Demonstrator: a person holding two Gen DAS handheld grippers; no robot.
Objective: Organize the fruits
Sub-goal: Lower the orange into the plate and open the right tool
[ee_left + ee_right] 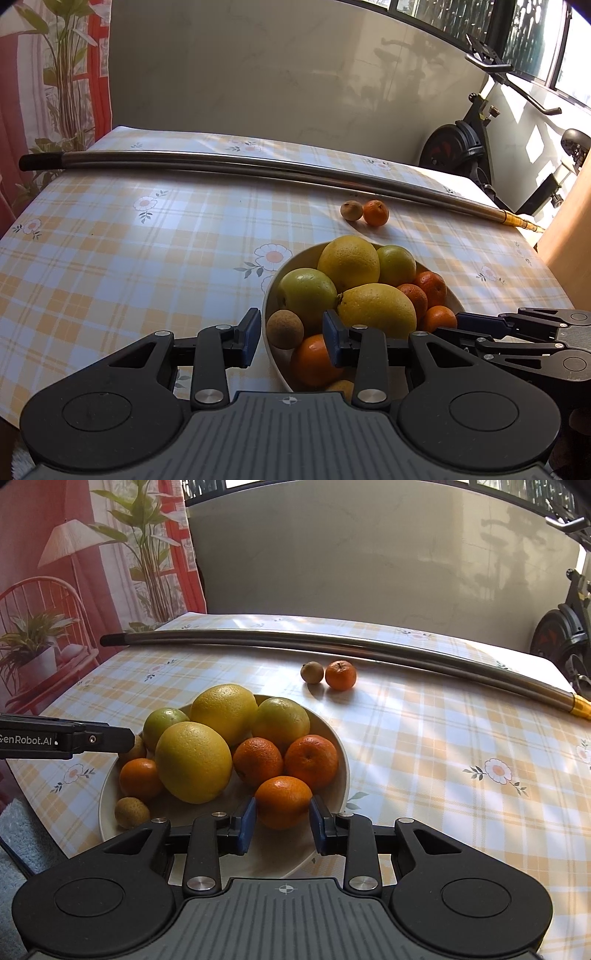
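A cream bowl (341, 771) sits on the counter (443, 738), which is covered in a yellow-and-blue checked cloth with daisies; every place below is given from that bowl. Heaped in it are two big yellow citrus fruits (192, 762), two greenish ones (281, 718), several mandarins and two or three small brown fruits (131, 812), perhaps kiwis or longans, though the view is too coarse to be sure.

The right gripper (282, 818) reaches in over the bowl's near rim, and its blue fingers (246, 821) pinch the nearest mandarin (282, 801), one pad on each flank of the fruit; that mandarin rests at the front of the heap, just before two other mandarins (311, 761).

The left gripper (290, 334) hangs at the bowl's left edge, fingers (250, 338) a little apart and straddling the rim; a small brown fruit (284, 328) and an orange (314, 360) show in the gap, but the pads press on neither.

Beyond the bowl's far side, on the cloth, lie a lone mandarin (340, 675) and a small brown fruit (312, 672), touching each other; farther back still a long metal pole (332, 642) with a black end cap runs across the counter; past the counter's right end stands an exercise bike (461, 147).
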